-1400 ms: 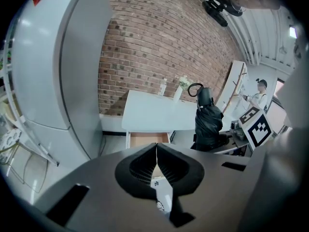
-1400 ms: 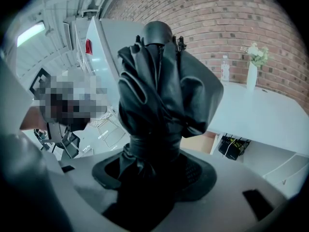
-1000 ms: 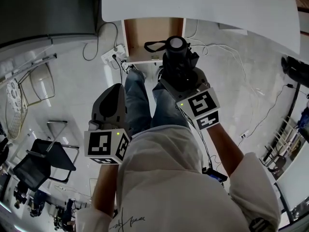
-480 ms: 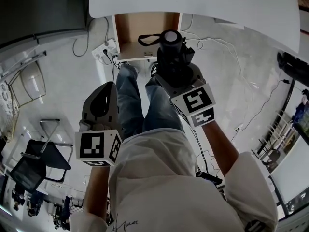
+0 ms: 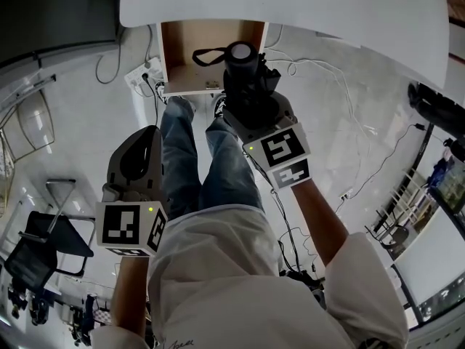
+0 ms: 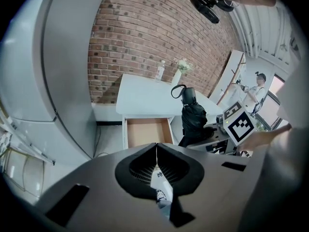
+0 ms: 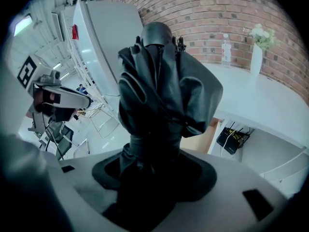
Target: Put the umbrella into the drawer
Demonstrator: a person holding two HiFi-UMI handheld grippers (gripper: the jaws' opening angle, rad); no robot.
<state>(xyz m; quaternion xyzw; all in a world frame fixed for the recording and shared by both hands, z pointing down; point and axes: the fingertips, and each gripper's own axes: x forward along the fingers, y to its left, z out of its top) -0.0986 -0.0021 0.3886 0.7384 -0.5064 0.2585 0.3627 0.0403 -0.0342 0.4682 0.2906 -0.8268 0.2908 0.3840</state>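
Half done, at a guess; carrying the black folded fabric umbrella (image 5: 243,67) upright in the right gripper (image 5: 251,100), clamping both jaws tight around its lower bundle; bringing it forward since a second ago, now overlapping the right part of the open wood-lined drawer (image 5: 190,64) in the head view instead of hanging short of it; probably nearing the point for tipping it over and lowering it in; dangling the black wrist-strap loop (image 5: 206,55) across the drawer's opening; holding the left gripper (image 5: 139,138) back beside the left leg, pressing its jaws together on nothing, and drifting it lower and outward over the same second; hiding the right jaw tips under dark fabric in the right gripper view; cutting off the drawer's rear beneath the white tabletop (image 5: 305,9); leaving unclear whether hovering directly above the drawer or just short of it.
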